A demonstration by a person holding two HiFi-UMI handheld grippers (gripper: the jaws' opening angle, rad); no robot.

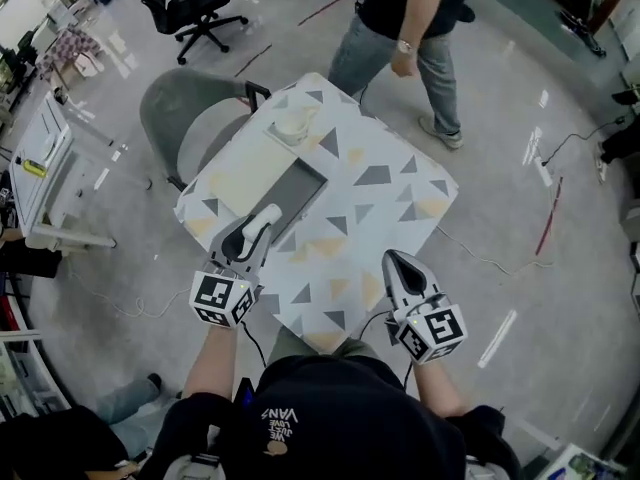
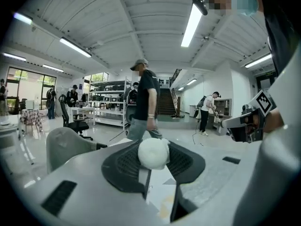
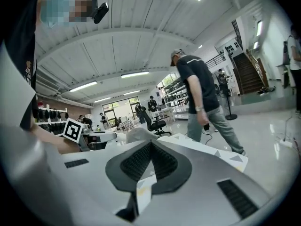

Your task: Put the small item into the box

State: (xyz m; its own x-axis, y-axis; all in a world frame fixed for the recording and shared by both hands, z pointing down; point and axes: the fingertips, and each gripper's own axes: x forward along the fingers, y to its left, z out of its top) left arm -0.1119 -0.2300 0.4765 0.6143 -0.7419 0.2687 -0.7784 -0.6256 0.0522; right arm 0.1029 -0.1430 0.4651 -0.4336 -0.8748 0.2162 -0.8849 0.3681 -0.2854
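Note:
A small white, rounded item (image 2: pixel 154 154) is pinched between the dark pads of my left gripper (image 2: pixel 153 146), which is shut on it. In the head view that gripper (image 1: pixel 268 214) hangs over the near left end of the shallow grey box (image 1: pixel 303 188), which lies in the middle of the patterned table (image 1: pixel 390 183). My right gripper (image 1: pixel 393 259) hovers above the table's near right corner, away from the box. Its jaws (image 3: pixel 150 144) meet at the tip with nothing between them.
A pale rounded object (image 1: pixel 290 125) sits on the table's far end beyond the box. A grey chair (image 1: pixel 185 118) stands against the table's left side. A person (image 1: pixel 405 28) walks past the far corner. Cables lie on the floor to the right.

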